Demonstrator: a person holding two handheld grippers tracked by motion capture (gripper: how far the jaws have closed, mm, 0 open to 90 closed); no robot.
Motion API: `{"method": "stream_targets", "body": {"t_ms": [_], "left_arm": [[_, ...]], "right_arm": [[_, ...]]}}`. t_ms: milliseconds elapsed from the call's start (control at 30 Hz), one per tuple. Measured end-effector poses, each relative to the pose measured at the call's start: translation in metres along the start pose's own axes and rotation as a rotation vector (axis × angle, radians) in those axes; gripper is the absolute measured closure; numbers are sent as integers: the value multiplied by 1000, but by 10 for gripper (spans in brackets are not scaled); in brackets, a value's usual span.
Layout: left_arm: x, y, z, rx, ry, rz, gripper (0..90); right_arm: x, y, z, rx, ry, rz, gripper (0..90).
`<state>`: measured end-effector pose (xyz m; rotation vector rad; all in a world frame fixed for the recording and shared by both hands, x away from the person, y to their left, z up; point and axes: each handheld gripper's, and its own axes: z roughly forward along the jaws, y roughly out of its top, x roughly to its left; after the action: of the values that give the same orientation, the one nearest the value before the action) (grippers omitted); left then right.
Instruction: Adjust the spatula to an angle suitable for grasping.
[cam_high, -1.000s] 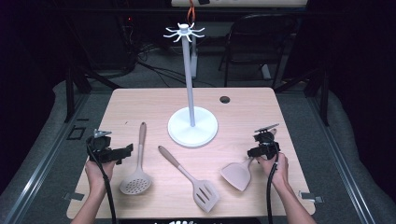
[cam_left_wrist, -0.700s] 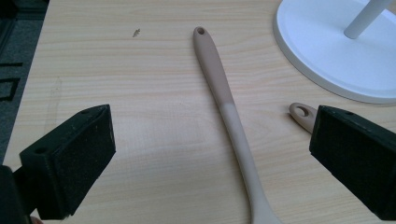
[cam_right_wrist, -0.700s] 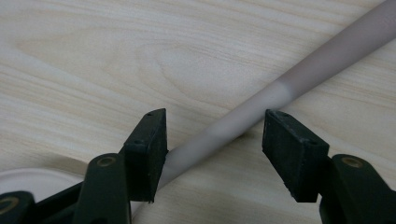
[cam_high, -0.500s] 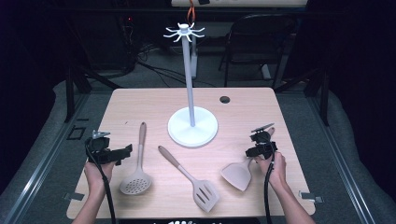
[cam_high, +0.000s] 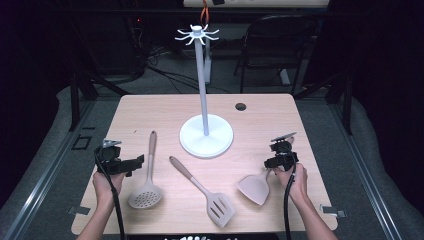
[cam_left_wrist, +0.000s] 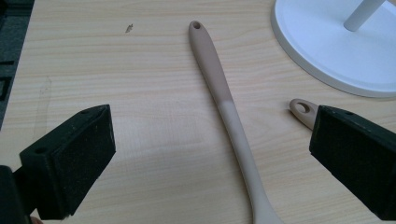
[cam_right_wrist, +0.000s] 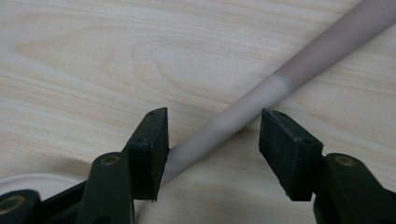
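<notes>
Three beige utensils lie on the wooden table (cam_high: 150, 107): a skimmer spoon (cam_high: 145, 195), a slotted spatula (cam_high: 220, 207) and a solid spatula (cam_high: 255, 187). A white hook stand (cam_high: 206, 136) rises at the table's middle. My left gripper (cam_high: 132, 162) is at the left, open wide. In the left gripper view (cam_left_wrist: 212, 121) the skimmer's handle (cam_left_wrist: 219, 88) runs between its jaws, clear of both pads. My right gripper (cam_high: 280, 155) is over the solid spatula's handle. In the right gripper view (cam_right_wrist: 215, 114) it is open, and that handle (cam_right_wrist: 247, 109) lies on the table between the jaws.
The slotted spatula's handle end (cam_left_wrist: 302, 109) pokes out beside the left gripper's right jaw, with the stand's base (cam_left_wrist: 336, 51) behind it. A small round hole (cam_high: 240, 106) sits in the table's far right part. A chair (cam_high: 280, 45) stands beyond the table.
</notes>
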<state>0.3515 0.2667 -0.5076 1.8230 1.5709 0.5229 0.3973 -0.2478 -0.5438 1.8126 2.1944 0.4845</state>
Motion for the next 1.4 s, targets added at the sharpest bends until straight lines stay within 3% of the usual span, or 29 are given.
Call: {"method": "stream_targets", "body": {"t_ms": [67, 200, 533, 567, 667, 1033, 1067, 1233, 1300, 1400], "left_arm": [[1, 0, -2, -2, 3, 4, 1], [1, -1, -3, -4, 5, -2, 2], [1, -2, -2, 0, 8, 11, 2], [1, -2, -2, 3, 11, 15, 2], [2, -2, -1, 8, 7, 19, 2], [1, -3, 1, 14, 4, 31, 4], [1, -3, 1, 16, 6, 33, 5], [1, -3, 1, 16, 3, 32, 5], [1, -3, 1, 16, 3, 34, 5], [1, -3, 1, 17, 3, 35, 5]], "right_arm": [[0, 1, 1, 10, -21, 17, 373], [-3, 1, 4, 22, 13, 42, 372], [-2, 4, 3, 40, 31, 3, 429], [-1, 3, 4, 21, 32, 16, 432], [-2, 4, 3, 43, 35, -11, 446], [0, 5, 1, 48, 62, -65, 520], [3, 4, 2, 28, 66, -57, 538], [11, 5, -2, 64, 50, -139, 590], [13, 5, -2, 60, 55, -147, 600], [16, 5, -4, 74, 26, -196, 618]]}}
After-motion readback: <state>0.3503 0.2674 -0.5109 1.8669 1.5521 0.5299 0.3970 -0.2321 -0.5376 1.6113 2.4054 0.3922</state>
